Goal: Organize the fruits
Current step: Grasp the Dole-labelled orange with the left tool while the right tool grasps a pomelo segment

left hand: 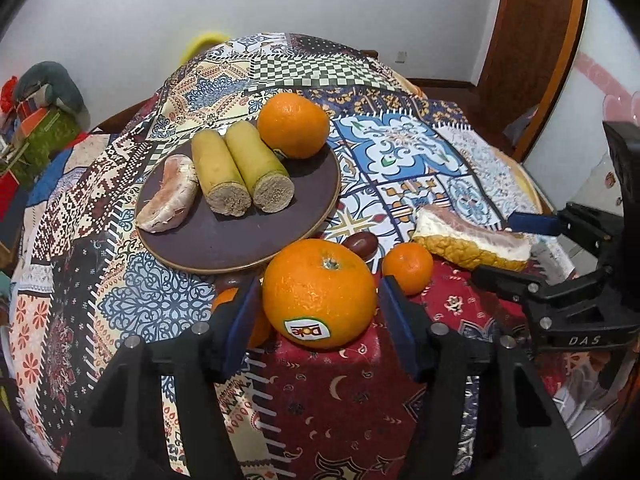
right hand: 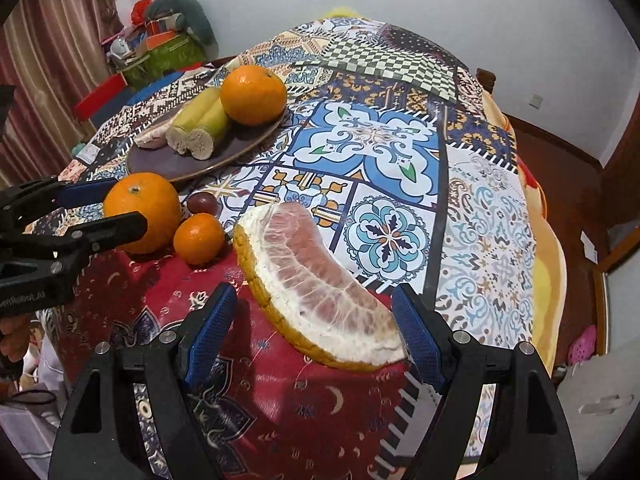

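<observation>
A dark round plate (left hand: 224, 248) (right hand: 168, 166) holds an orange (left hand: 293, 125) (right hand: 253, 95), two cut yellow-green stalks (left hand: 240, 168) (right hand: 204, 128) and a peeled pomelo segment (left hand: 168, 194). A large orange with a Dole sticker (left hand: 320, 292) (right hand: 142, 210) sits on the cloth between the fingers of my open left gripper (left hand: 318, 326). A pomelo wedge (right hand: 316, 284) (left hand: 472, 240) lies between the fingers of my open right gripper (right hand: 316, 340). A small mandarin (left hand: 407, 267) (right hand: 199, 239) and a dark date (left hand: 361, 245) (right hand: 203, 203) lie nearby.
The table wears a patchwork cloth (left hand: 400, 148) (right hand: 380, 140). Another small orange (left hand: 240, 312) sits partly hidden behind the left finger. Boxes and a stuffed toy (right hand: 168, 40) stand beyond the table's far left. The table edge drops off at right (right hand: 548, 240).
</observation>
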Demonstrator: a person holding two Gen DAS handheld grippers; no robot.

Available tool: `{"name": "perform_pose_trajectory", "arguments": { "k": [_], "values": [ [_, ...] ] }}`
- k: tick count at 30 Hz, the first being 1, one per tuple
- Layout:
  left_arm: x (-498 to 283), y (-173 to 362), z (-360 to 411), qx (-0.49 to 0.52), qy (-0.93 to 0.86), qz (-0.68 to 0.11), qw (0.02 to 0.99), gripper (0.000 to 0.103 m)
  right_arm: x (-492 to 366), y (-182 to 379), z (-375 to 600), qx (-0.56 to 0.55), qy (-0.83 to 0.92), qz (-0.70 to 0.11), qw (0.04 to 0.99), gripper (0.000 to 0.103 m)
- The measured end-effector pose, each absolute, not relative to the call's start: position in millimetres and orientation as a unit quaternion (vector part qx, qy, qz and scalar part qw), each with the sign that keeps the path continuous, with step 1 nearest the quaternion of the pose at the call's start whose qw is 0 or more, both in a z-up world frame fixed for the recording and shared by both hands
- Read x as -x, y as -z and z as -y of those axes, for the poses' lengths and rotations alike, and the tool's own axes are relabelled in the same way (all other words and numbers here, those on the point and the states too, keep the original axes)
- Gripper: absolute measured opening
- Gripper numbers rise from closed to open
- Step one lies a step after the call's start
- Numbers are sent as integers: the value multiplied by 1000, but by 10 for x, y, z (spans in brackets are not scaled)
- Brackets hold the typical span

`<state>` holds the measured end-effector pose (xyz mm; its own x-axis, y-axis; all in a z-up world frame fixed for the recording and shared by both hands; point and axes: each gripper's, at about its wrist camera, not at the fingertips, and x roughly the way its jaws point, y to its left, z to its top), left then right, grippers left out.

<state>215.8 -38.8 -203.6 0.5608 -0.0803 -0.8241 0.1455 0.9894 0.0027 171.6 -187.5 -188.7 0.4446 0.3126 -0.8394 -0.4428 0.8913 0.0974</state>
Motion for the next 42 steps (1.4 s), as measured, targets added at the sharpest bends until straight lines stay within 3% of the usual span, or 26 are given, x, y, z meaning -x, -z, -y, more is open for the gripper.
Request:
{"name": "perform_pose_trajectory", "arguments": {
  "k": [6, 10, 14, 22, 29, 38, 42],
  "values": [
    [-2219, 2064, 336, -15, 71, -464, 883, 62, -1807, 1962, 1931, 34, -237, -493, 837, 77],
    [-2242, 2064, 313, -4, 72, -462, 884, 62, -1789, 1962, 1927, 35, -241, -488, 838, 71],
    [-2265, 2051, 278, 10, 74, -467, 881, 60, -1778, 1919, 1952, 21, -231, -479, 846, 55],
    [-2129, 2002, 263, 15, 82, -470, 879, 59, -1760, 1828, 1968, 2, -226, -482, 847, 44],
    [-1920, 1945, 261, 1, 93, -471, 877, 59, -1564, 1799, 1972, -10, -250, -491, 835, 43],
    [-1773, 1991, 181, 8, 106, -487, 867, 60, -1471, 1820, 1847, 58, -257, -479, 837, 46],
    [-1763, 2007, 200, 4, 106, -486, 867, 60, -1528, 1862, 1839, 67, -263, -487, 830, 52]
  ]
}}
